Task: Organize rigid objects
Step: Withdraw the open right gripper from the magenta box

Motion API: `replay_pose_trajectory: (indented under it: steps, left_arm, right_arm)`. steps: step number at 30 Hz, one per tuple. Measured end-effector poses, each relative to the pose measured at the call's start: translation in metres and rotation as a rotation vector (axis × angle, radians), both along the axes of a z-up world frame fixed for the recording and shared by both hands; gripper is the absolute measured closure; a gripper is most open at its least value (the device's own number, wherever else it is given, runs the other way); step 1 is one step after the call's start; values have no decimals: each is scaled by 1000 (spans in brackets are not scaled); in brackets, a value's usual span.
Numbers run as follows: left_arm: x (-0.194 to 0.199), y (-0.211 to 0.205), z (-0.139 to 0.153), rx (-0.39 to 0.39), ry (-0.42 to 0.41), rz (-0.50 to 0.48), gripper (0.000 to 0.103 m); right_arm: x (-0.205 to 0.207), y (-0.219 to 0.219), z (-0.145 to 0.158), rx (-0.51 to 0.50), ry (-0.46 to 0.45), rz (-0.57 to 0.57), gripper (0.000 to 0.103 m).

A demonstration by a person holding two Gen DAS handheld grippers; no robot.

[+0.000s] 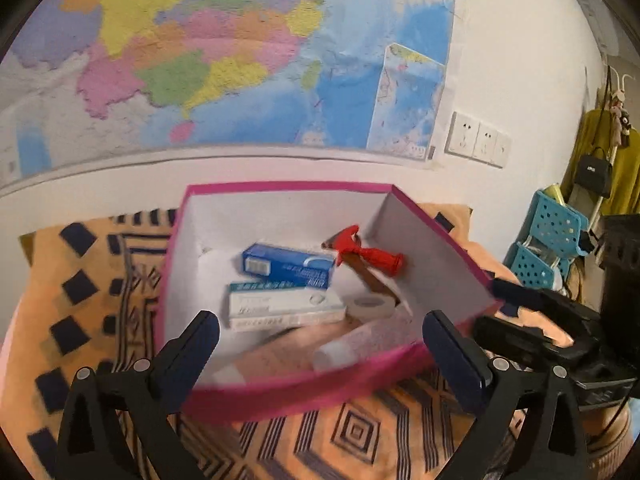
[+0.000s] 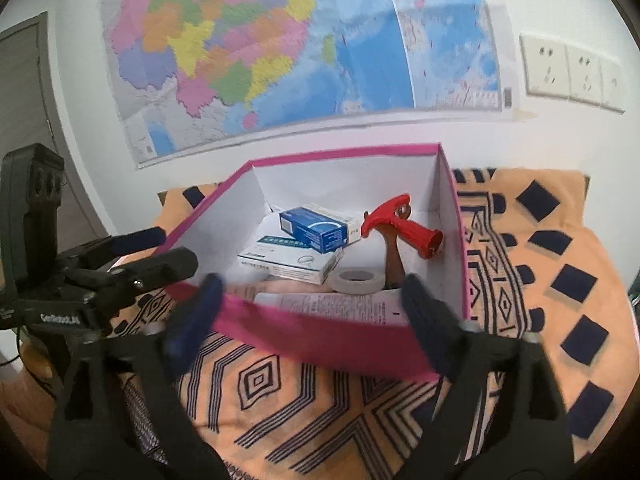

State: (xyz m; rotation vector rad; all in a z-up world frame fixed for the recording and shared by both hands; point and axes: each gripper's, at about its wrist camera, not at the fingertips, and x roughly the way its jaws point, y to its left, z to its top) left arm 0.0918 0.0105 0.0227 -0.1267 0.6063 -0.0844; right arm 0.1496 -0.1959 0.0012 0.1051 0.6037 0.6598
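A pink box [image 1: 280,392] with white inner walls stands on the patterned cloth. Inside lie a blue carton [image 1: 288,266], a white carton [image 1: 284,308], a red-handled tool [image 1: 368,254], a white tape roll [image 1: 370,306] and a clear tube [image 1: 352,346] along the near wall. My left gripper [image 1: 320,320] is open, its jaws spread wide at the box's near wall with nothing gripped. My right gripper [image 2: 312,286] is open too, straddling the near wall of the box [image 2: 320,344]. In the right wrist view the left gripper's fingers [image 2: 168,264] sit beside the box's left wall.
An orange cloth [image 1: 360,432] with dark geometric print covers the surface. A large map [image 1: 200,60] and wall sockets [image 1: 476,140] are behind the box. Blue perforated baskets [image 1: 552,236], a black handbag [image 1: 594,170] and a hanging coat stand at the far right.
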Motion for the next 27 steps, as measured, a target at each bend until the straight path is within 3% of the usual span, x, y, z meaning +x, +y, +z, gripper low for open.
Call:
replay_pose_trajectory:
  steps: [5,9,12,27]
  left_arm:
    - [-22,1,-19,52,36,79,0]
    - [-35,6,-32,12,75,109,0]
    - [-41,6,-41,24,97,140,0]
    - [-58,-2,-51,71,127,154,0]
  right_arm:
    - [-30,1,-9,-36,-31,-30,0]
    - [-42,5,-24,-49,6,-29,0]
    - [-50,6,-32,-61,19,-33,0]
    - [-63,7,-41,-68,50,-43,0]
